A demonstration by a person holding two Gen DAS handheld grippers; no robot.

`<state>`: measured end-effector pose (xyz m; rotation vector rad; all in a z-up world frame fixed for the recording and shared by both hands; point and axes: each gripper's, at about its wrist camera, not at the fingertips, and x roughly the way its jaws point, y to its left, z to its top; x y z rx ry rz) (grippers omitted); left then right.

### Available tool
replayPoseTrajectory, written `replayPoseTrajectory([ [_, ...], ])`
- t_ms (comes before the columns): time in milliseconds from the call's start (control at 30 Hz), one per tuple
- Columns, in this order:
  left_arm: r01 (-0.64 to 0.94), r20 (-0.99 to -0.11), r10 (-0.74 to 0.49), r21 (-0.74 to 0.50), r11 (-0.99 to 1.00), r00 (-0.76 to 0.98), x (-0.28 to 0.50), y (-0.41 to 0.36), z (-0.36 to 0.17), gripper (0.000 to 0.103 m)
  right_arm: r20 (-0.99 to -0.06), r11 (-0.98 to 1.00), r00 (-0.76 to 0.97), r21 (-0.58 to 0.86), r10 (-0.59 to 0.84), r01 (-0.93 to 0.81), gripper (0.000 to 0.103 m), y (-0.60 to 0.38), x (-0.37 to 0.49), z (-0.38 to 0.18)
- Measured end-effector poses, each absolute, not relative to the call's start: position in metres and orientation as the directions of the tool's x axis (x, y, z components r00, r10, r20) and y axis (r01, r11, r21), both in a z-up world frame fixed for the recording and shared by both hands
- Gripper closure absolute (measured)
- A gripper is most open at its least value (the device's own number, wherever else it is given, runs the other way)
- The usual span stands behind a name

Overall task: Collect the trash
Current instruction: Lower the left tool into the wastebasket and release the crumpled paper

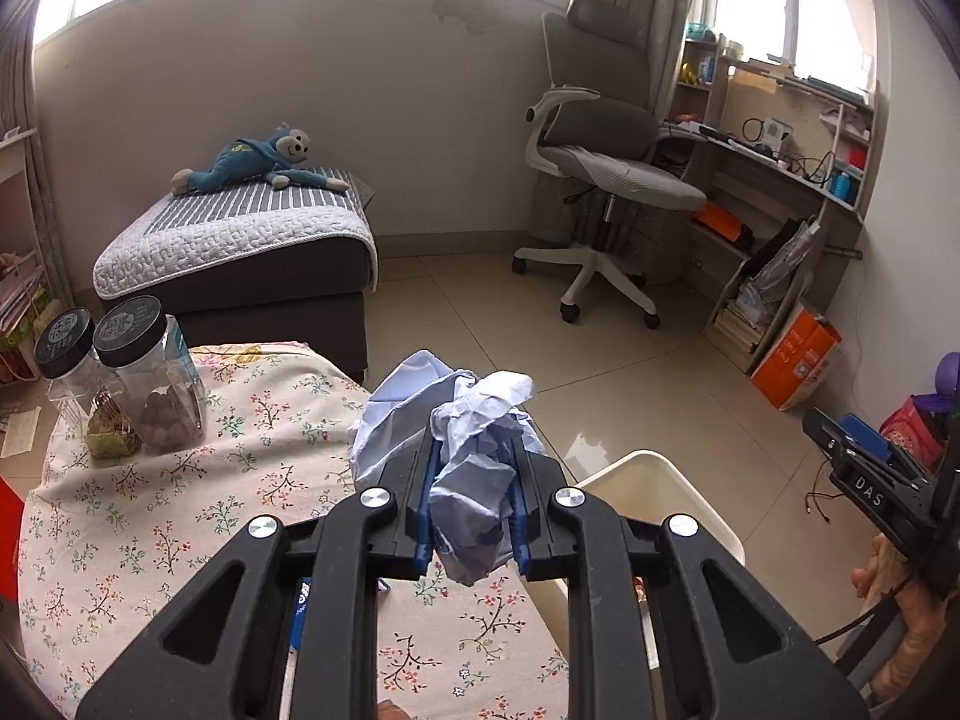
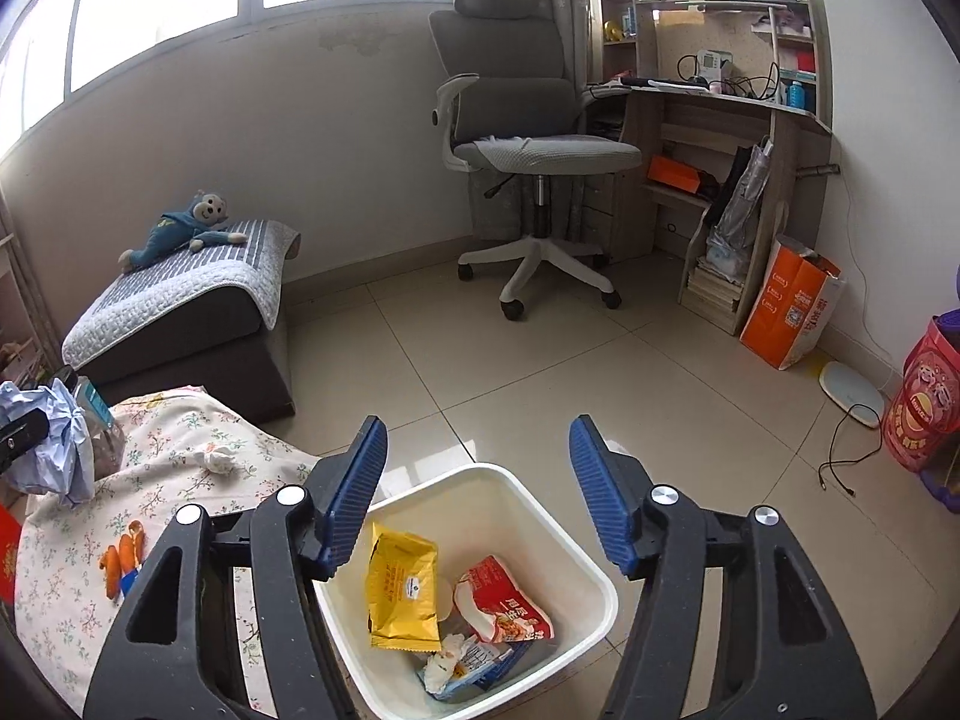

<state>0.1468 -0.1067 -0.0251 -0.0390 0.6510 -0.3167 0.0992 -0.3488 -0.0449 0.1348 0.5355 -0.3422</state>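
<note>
Left gripper [image 1: 469,504] pinching crumpled paper [image 1: 474,468] | right gripper [image 2: 474,495] spread over bin [image 2: 591,570] rim

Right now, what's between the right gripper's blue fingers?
Nothing is gripped: the right gripper hangs open, and through the gap the right wrist view shows the white plastic bin holding a yellow snack packet and red wrapper.

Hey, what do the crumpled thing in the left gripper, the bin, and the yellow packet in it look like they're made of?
The crumpled wad held in the left gripper looks like thin pale-blue paper: sharp matte creases. The bin looks like smooth cream plastic, with a rigid, slightly glossy molded rim. The yellow packet seems to be foil or plastic film, shiny with crimped edges.
</note>
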Motion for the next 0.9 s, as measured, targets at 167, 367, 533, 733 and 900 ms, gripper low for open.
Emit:
replayPoseTrajectory([
  [167,0.355,-0.578,-0.370,-0.143,0.924,0.728,0.144,-0.157,-0.015,0.084,-0.459,0.891,0.795,0.016,-0.398,0.455,0.010,-0.372,0.082,-0.037],
  [367,0.418,-0.581,-0.431,-0.167,0.893,0.690,0.141,-0.208,-0.012,0.084,-0.433,0.846,0.758,-0.023,-0.488,0.532,0.007,-0.396,0.070,-0.035],
  [533,0.453,-0.591,-0.461,-0.174,0.874,0.662,0.140,-0.247,-0.013,0.084,-0.423,0.813,0.733,-0.018,-0.534,0.582,0.007,-0.418,0.058,-0.035],
  [733,0.481,-0.607,-0.481,-0.179,0.858,0.632,0.142,-0.282,-0.016,0.081,-0.431,0.774,0.699,0.000,-0.571,0.633,0.007,-0.440,0.048,-0.036],
  [900,0.477,-0.621,-0.468,-0.168,0.863,0.629,0.144,-0.296,-0.018,0.070,-0.416,0.746,0.684,0.020,-0.599,0.666,0.007,-0.447,0.040,-0.033],
])
